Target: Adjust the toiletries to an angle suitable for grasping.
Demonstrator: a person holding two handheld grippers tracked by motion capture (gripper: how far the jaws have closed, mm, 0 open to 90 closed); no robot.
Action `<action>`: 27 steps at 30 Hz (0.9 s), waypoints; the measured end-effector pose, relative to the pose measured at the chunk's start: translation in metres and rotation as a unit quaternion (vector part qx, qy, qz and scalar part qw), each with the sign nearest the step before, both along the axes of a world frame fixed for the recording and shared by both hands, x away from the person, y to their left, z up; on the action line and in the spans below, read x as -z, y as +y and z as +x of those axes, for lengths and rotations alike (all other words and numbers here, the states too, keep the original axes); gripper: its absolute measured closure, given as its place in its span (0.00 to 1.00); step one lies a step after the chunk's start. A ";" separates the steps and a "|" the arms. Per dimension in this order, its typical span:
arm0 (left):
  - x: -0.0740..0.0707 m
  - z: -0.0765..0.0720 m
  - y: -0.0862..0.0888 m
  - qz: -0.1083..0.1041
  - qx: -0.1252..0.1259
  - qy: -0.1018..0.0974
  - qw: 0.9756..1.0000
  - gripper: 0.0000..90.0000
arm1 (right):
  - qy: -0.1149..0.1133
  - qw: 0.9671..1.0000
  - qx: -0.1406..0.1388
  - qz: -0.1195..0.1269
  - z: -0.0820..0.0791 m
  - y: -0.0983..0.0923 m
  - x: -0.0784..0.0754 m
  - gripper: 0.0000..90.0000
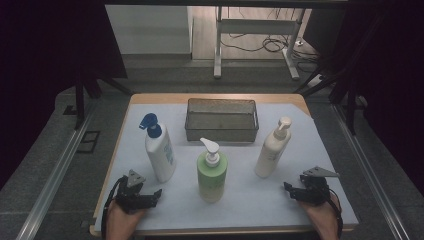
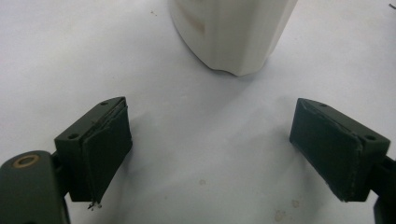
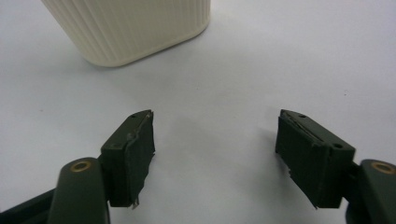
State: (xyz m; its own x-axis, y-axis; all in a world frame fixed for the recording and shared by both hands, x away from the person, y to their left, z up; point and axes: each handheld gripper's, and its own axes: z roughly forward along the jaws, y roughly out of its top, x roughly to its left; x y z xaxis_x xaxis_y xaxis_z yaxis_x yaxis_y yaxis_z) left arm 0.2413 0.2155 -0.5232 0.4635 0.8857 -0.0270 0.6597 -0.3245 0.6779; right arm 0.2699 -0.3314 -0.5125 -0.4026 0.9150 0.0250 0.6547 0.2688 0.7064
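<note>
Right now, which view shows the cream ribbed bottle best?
The high view: the cream ribbed bottle stands whole there, pump head to base, right of the green bottle and in front of the wire basket. The right gripper view catches just its ribbed lower body. The left gripper view looks at another white bottle's base.

Rested low near the front edge: left gripper (image 1: 158,192) with jaws spread wide, nothing between; right gripper (image 1: 287,186) likewise parted and empty, both hands behind, angled inward.
</note>
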 end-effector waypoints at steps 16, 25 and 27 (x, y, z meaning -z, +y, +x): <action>0.000 0.000 0.000 0.000 0.000 0.000 1.000 0.14 | -0.038 0.998 -0.058 0.007 -0.001 0.000 -0.010 0.69; 0.000 0.000 0.000 -0.001 0.000 0.000 1.000 0.14 | -0.042 0.997 -0.048 0.034 0.010 -0.003 -0.015 0.80; 0.000 0.000 0.000 0.000 0.000 0.000 1.000 0.14 | -0.037 0.997 -0.047 0.042 0.013 -0.001 -0.016 0.83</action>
